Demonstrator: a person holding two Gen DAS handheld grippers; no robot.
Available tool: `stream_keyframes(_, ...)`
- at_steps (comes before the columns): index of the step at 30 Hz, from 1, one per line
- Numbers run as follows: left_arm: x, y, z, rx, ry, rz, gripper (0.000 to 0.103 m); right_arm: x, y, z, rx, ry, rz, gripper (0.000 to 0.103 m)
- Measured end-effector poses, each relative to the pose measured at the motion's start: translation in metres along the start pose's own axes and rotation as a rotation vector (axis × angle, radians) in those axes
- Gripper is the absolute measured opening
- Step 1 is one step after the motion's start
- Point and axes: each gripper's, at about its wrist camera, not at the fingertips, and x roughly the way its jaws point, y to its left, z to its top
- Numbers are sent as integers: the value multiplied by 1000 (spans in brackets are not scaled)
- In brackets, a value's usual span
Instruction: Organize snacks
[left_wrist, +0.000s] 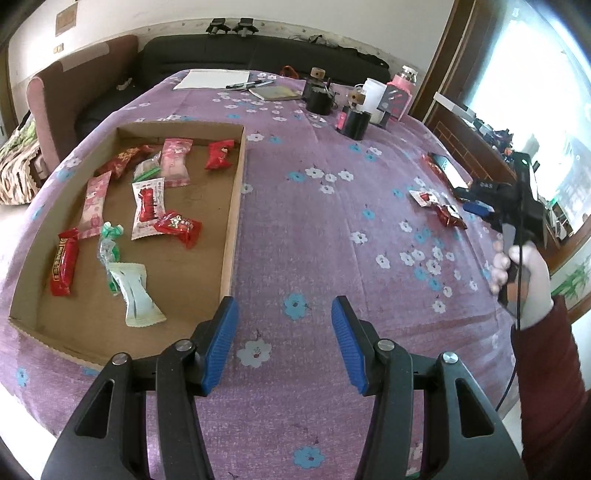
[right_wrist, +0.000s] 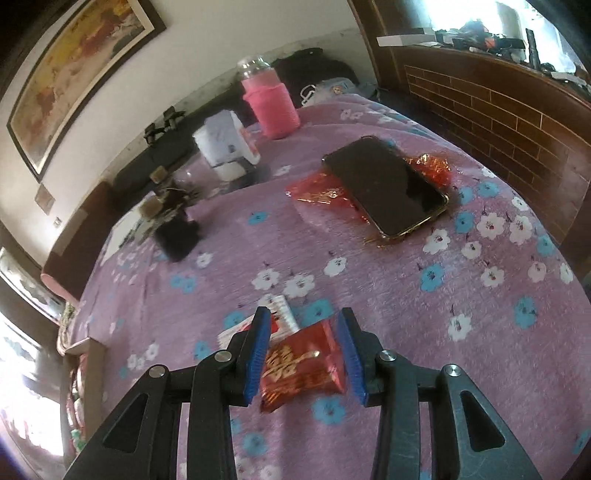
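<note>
A shallow cardboard tray (left_wrist: 236, 192) lies on the purple flowered cloth and holds several wrapped snacks, red, pink, white and green. My left gripper (left_wrist: 284, 332) is open and empty over the cloth just right of the tray's near corner. In the right wrist view my right gripper (right_wrist: 303, 347) is open, its jaws on either side of a red snack packet (right_wrist: 301, 365) lying on the cloth. A red-and-white snack (right_wrist: 282, 312) lies just beyond the left finger. Both loose snacks also show in the left wrist view: the red one (left_wrist: 450, 216) and the red-and-white one (left_wrist: 424, 197).
A black phone (right_wrist: 386, 188) lies on a red wrapper (right_wrist: 321, 190). A pink bottle (right_wrist: 271, 101), a white cup (right_wrist: 225, 142) and black holders (right_wrist: 177, 236) stand at the far side. Paper, pens and a notebook (left_wrist: 275, 92) lie at the table's back. A wooden headboard (right_wrist: 498, 99) is to the right.
</note>
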Motion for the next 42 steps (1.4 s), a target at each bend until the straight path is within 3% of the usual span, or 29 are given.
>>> stream_keyframes(8,-3,-5,-4,10,4,-4,51,49,36,5,-92,99,-39,40)
stream_keyframes(10,-4,-4,-5,10,1,-2,51,51,57,-5,-188,100,-45,37)
stream_keyframes(15,-1,-2,-6,-6,14,-20,51,42,105,-45,-394,172,75,34)
stream_keyframes(18,1,-3,-7,-2,25,-39,51,26,123,-74,-485,258,238,33)
stream_keyframes(20,-1,-5,-8,6,22,-49,51,7,117,-75,-460,231,295,33)
stream_keyframes(23,-2,-6,-8,11,19,-66,51,-20,87,-58,-339,141,300,35)
stream_keyframes(27,2,-14,-9,15,31,-90,51,-43,35,-36,-218,40,175,46)
stream_keyframes(33,11,-32,-12,52,63,-99,51,-37,-7,-32,-122,52,117,52)
stream_keyframes(42,11,-42,-13,63,69,-74,51,-1,7,-30,-25,60,107,56)
